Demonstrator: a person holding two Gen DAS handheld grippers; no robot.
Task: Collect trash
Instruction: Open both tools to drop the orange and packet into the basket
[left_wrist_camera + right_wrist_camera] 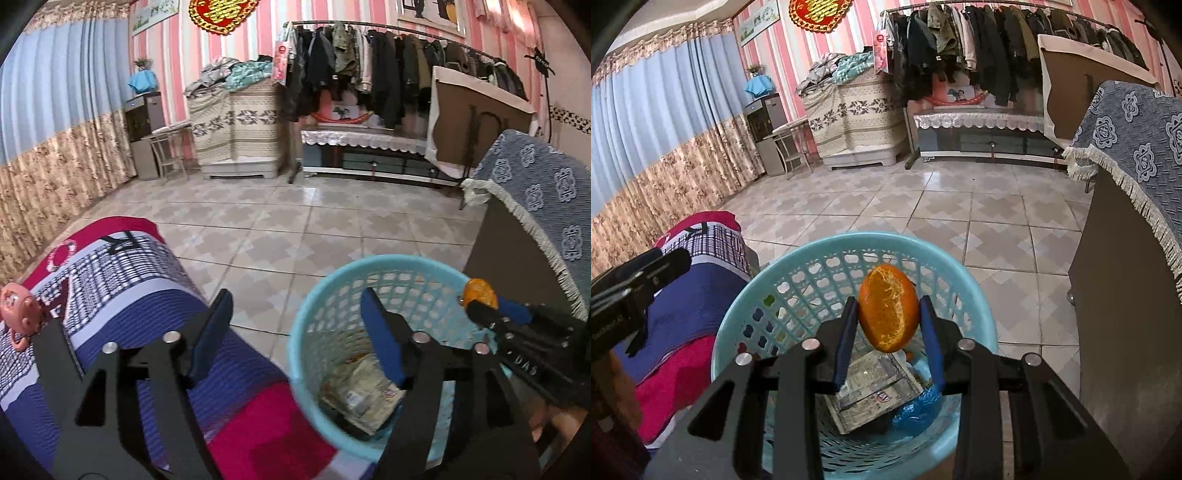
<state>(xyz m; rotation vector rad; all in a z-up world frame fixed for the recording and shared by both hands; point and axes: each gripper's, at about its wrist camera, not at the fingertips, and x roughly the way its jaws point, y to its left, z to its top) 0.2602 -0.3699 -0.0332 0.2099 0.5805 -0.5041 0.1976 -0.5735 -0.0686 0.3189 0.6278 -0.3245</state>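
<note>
A light blue plastic trash basket (798, 266) stands on the tiled floor; it also shows in the left wrist view (369, 269). Inside lie a flattened paper package (875, 391) and a blue plastic bag (916, 406). My right gripper (888, 314) is shut on a piece of orange peel (888, 314) and holds it above the basket's opening; the left wrist view shows the peel (479, 292) over the basket's right rim. My left gripper (295, 306) is open and empty, above the basket's left rim.
A bed or sofa with a blue, white and red cover (147, 295) lies left of the basket, with a pink toy (18, 306) on it. A dark cabinet under a blue fringed cloth (1126, 155) stands to the right. Tiled floor (923, 206) stretches ahead to a clothes rack (997, 44).
</note>
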